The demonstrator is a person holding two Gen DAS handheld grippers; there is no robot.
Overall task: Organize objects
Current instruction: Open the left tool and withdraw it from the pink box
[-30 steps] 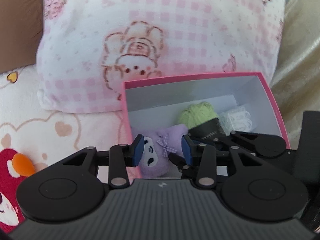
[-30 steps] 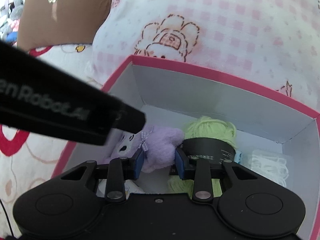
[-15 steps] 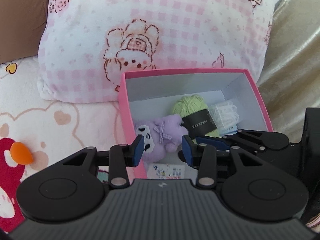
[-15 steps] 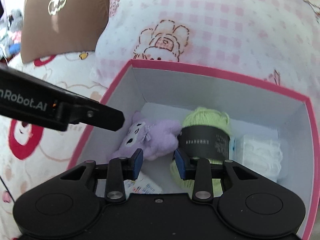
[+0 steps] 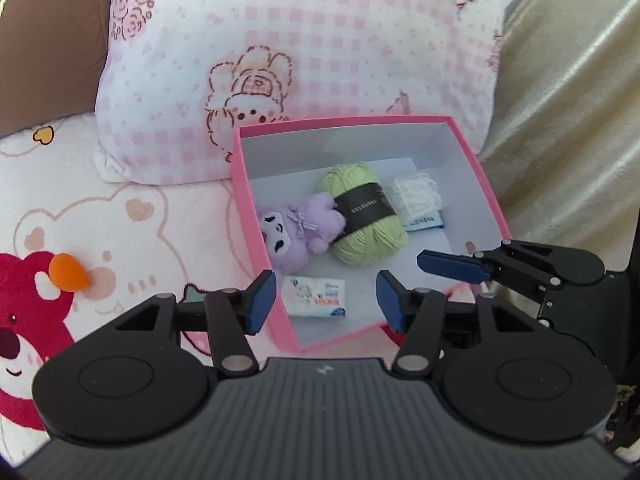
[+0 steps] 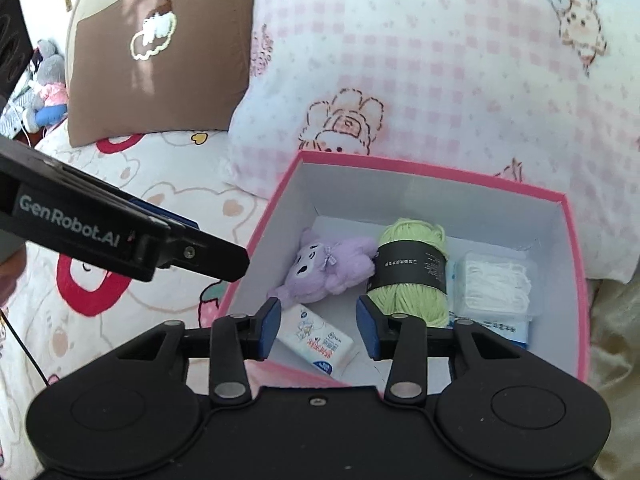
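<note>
the left gripper (image 5: 326, 300) and right gripper (image 6: 318, 328) are held spread and empty over the pink box (image 5: 256, 240). a tissue pack (image 5: 314, 295) is seen nearest inside, then a purple plush (image 5: 296, 228), green yarn (image 5: 366, 216) and a white packet (image 5: 416, 200); a checked pillow (image 5: 304, 52) is set behind.

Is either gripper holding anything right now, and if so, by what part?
Nothing is held. The left gripper and right gripper are both open and empty above the pink cardboard box.

Fuzzy plush toy (image 5: 298, 232), fibrous yarn (image 5: 366, 220), matt cardboard box (image 5: 486, 192).
</note>
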